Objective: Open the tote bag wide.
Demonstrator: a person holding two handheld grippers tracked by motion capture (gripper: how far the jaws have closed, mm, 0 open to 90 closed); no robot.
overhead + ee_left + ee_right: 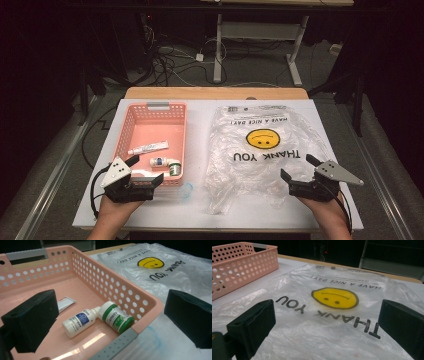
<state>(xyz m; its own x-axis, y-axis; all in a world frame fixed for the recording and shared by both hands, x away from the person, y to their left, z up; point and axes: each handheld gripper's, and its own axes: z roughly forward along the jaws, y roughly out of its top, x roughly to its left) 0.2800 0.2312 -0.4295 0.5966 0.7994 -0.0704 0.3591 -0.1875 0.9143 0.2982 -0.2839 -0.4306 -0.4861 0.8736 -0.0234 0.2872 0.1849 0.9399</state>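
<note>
A pink perforated basket (131, 125) (120, 290) stands on the left of the white table. In it lie a white tube (148, 147) (65, 302), a small white bottle with a blue label (159, 161) (78, 322) and a green-and-white jar (175, 167) (117, 317). A clear plastic bag (265, 150) (332, 315) with a yellow smiley and "THANK YOU" lies flat on the right. My left gripper (145, 172) (110, 322) is open over the basket's near right corner. My right gripper (299, 169) (324, 322) is open just above the bag's near part.
The table (200, 210) has a wooden far edge (215, 93). A small clear round thing (186, 190) lies on the table just right of the basket's near corner. Beyond the table are cables on the floor and a desk frame (260, 45).
</note>
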